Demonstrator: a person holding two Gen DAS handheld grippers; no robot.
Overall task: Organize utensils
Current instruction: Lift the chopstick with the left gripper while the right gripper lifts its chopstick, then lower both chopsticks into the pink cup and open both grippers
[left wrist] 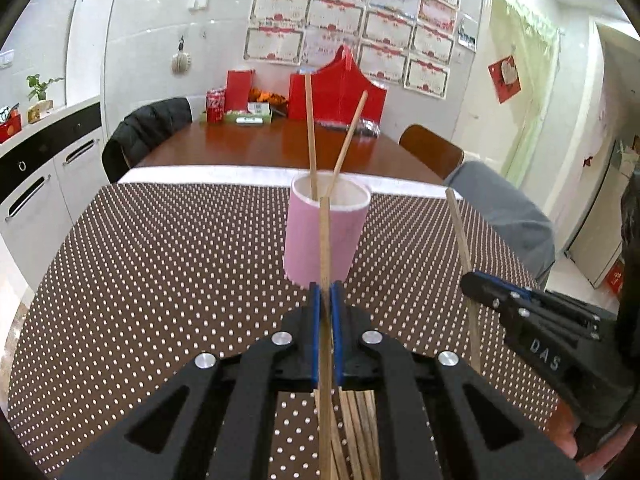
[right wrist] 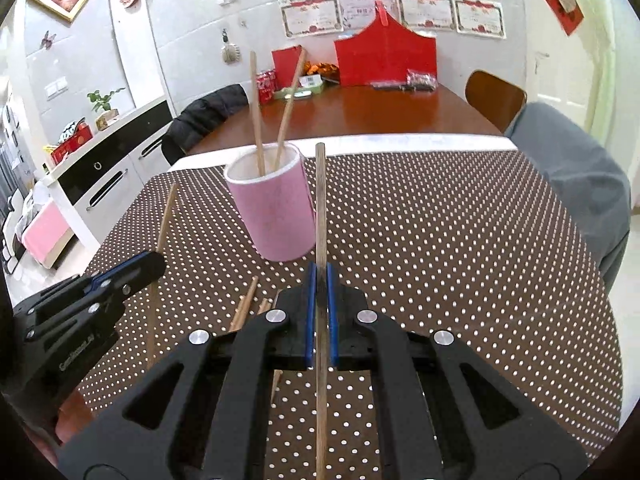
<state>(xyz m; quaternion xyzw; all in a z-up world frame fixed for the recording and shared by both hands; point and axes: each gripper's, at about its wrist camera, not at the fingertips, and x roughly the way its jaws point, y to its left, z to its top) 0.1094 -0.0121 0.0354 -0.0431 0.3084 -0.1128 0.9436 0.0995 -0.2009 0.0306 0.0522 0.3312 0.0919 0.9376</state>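
Observation:
A pink cup (left wrist: 304,240) stands upright on the dotted cloth straight ahead of me, with two wooden chopsticks (left wrist: 310,128) leaning in it. My left gripper (left wrist: 326,292) is shut on one chopstick (left wrist: 325,232), held nearly upright just short of the cup. To its right, my right gripper (left wrist: 472,284) holds another chopstick (left wrist: 458,224). In the right wrist view the right gripper (right wrist: 321,272) is shut on its chopstick (right wrist: 321,200), to the right of the cup (right wrist: 276,208). The left gripper (right wrist: 154,260) shows at the left. Several loose chopsticks (right wrist: 246,304) lie on the cloth beneath the grippers.
A brown white-dotted tablecloth (left wrist: 160,260) covers the near half of the wooden table (left wrist: 260,144). Red gift bags (left wrist: 336,92), a cola can (left wrist: 215,106) and boxes stand at the far end. Chairs draped with a black jacket (left wrist: 148,128) and a grey one (left wrist: 508,216) flank the table.

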